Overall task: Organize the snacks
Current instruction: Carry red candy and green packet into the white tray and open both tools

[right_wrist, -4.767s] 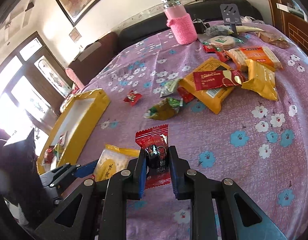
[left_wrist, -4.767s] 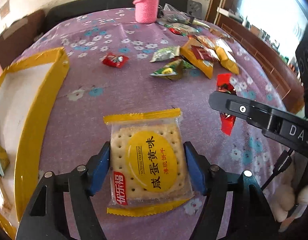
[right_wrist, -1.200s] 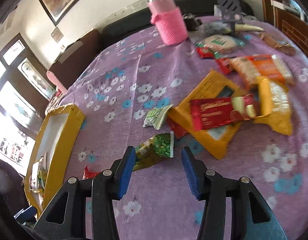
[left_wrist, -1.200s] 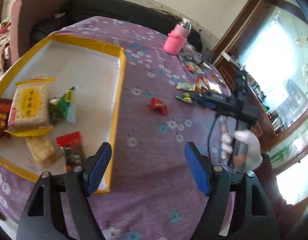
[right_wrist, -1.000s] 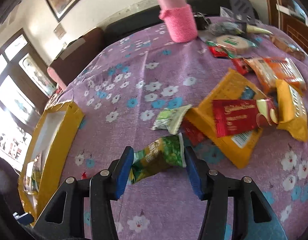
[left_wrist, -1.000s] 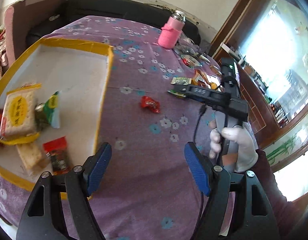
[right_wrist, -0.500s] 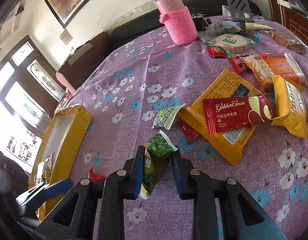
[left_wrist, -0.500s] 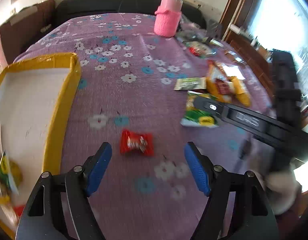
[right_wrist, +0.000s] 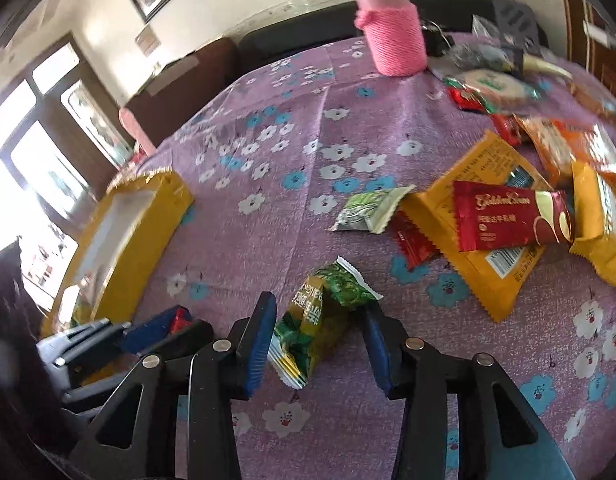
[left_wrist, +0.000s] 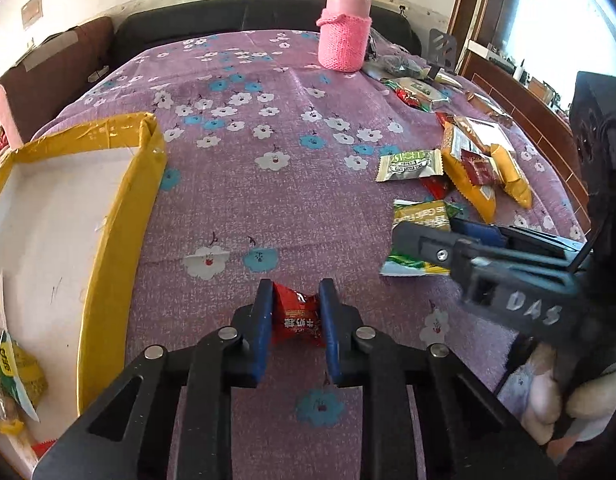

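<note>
My left gripper [left_wrist: 295,322] is shut on a small red candy [left_wrist: 295,316] resting on the purple flowered cloth. The yellow-rimmed tray [left_wrist: 119,216] lies to its left with several snacks [left_wrist: 15,368] in its near corner. My right gripper [right_wrist: 319,334] is open, its jaws standing on both sides of a green snack packet [right_wrist: 320,312] without clamping it. That packet also shows in the left wrist view [left_wrist: 420,228], partly hidden behind the right gripper. The left gripper and the red candy show at lower left of the right wrist view [right_wrist: 175,322].
A pile of snack packs [right_wrist: 504,216] lies to the right, with a light green packet [right_wrist: 368,208] at its left edge. A pink knit-sleeved bottle [left_wrist: 345,32] stands at the back. More wrapped snacks [right_wrist: 484,84] lie near it.
My left gripper moved forward from the tray side and shut on the red candy. My right gripper, shut on the green packet half a second ago, has opened around it.
</note>
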